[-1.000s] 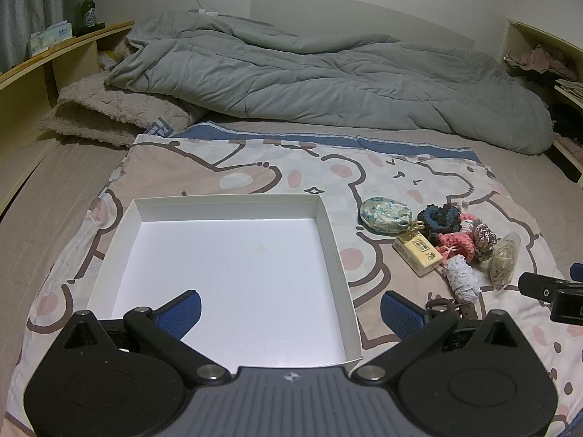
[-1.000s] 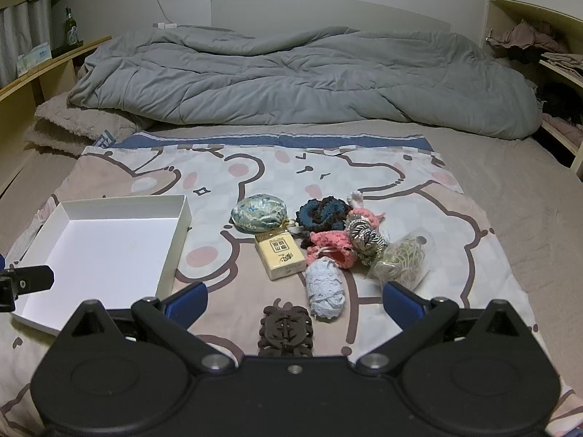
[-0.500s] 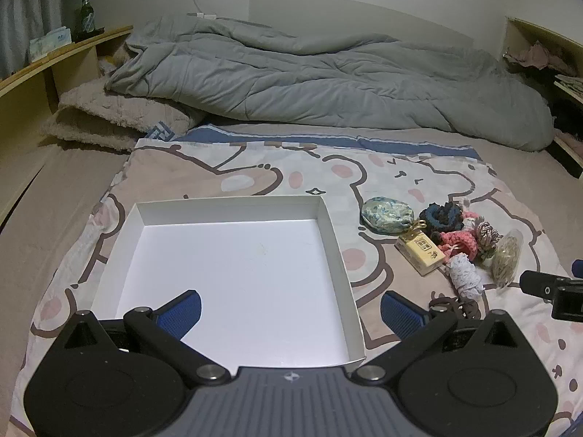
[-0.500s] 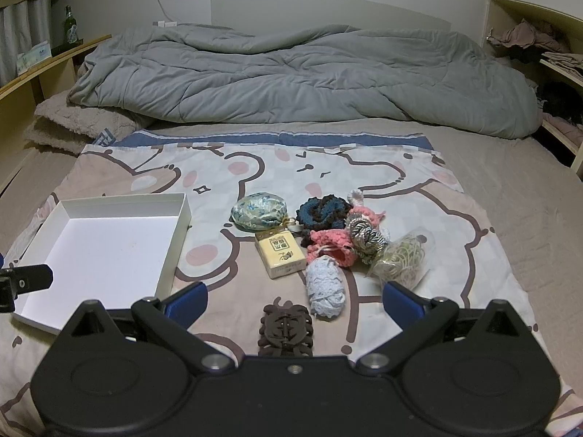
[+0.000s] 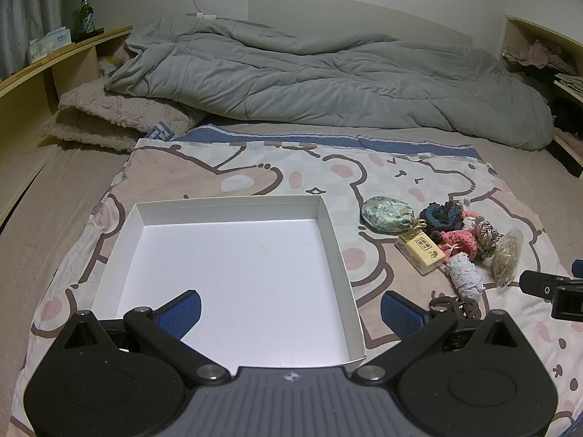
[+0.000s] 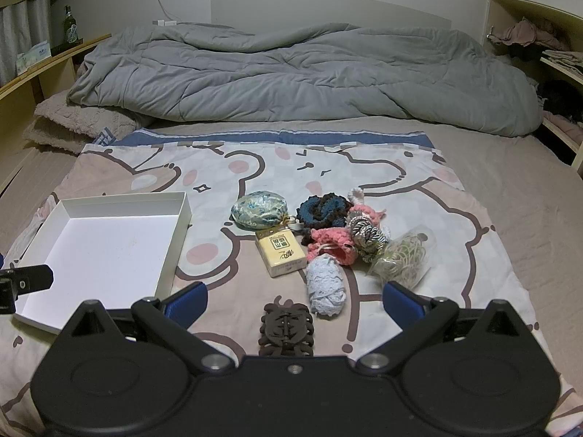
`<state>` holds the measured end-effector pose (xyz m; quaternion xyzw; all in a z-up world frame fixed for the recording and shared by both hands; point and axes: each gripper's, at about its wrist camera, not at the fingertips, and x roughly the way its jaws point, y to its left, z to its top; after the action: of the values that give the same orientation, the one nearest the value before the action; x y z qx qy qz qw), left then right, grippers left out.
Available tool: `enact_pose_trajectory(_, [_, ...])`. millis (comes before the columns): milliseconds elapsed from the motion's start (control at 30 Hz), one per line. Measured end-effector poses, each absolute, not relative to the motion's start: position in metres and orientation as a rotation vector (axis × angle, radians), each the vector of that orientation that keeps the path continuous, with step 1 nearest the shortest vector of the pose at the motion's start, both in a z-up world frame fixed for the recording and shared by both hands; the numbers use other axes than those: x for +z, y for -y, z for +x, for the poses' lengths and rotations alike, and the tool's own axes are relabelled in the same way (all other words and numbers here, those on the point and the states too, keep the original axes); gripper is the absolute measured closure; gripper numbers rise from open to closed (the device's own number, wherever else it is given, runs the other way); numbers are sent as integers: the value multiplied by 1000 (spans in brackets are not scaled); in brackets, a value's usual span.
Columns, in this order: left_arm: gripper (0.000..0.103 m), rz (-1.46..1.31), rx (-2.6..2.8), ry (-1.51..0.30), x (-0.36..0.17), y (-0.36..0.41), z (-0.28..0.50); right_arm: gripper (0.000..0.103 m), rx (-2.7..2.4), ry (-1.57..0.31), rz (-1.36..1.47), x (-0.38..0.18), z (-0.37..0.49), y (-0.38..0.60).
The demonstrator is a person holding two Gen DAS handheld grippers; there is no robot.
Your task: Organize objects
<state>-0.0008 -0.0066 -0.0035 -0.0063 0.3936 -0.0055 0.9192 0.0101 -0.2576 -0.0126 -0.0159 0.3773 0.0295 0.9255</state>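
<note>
Nothing is organized yet: the shallow white cardboard tray (image 5: 233, 276) lies bare on the cartoon-print sheet. Right of the tray cluster a silky brocade pouch (image 6: 259, 209), yellow card box (image 6: 281, 252), crocheted scrunchies, pale lace roll (image 6: 324, 284) and carved dark clip (image 6: 287, 330). Left gripper (image 5: 290, 307) and right gripper (image 6: 294, 300) both gape, holding nothing.

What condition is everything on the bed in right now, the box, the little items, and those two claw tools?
White box: open, nothing inside.
Left gripper: open, holding nothing.
Right gripper: open, holding nothing.
Brown hair clip: flat on the blanket, between the right fingers.
Clear bag: lying on its side, holding rubber bands.
Grey duvet: rumpled.
</note>
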Motion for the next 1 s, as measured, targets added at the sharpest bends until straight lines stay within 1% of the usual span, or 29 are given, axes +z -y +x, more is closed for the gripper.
enact_pose_trajectory(1000, [0,-16,-14,-812,-5,7,-2,0,60,-779,-35,-13,10,257])
